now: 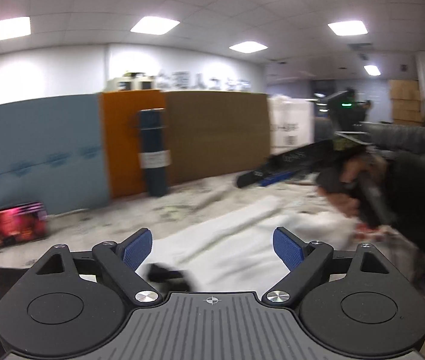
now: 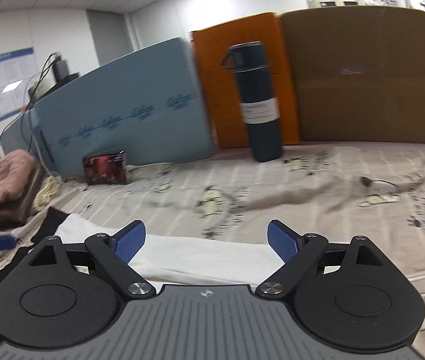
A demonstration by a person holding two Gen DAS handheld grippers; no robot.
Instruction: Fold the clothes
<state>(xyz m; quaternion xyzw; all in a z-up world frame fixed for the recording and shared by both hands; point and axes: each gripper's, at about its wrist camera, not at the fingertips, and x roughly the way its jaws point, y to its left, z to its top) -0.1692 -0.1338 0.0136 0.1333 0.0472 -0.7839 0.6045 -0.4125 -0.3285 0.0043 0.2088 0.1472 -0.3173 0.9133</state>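
White garment (image 2: 200, 258) lies flat on the printed sheet (image 2: 317, 210), near its front edge, a black piece (image 2: 52, 220) at its left end. Both grippers hang above it, left gripper (image 1: 212, 249) and right gripper (image 2: 206, 241), jaws spread wide, nothing between. Blurry, probably a hand (image 1: 347, 192) on the right. Dark flask (image 2: 257, 102) stands at the sheet's back edge.

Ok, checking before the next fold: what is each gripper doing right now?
Left gripper: open, holding nothing.
Right gripper: open, holding nothing.
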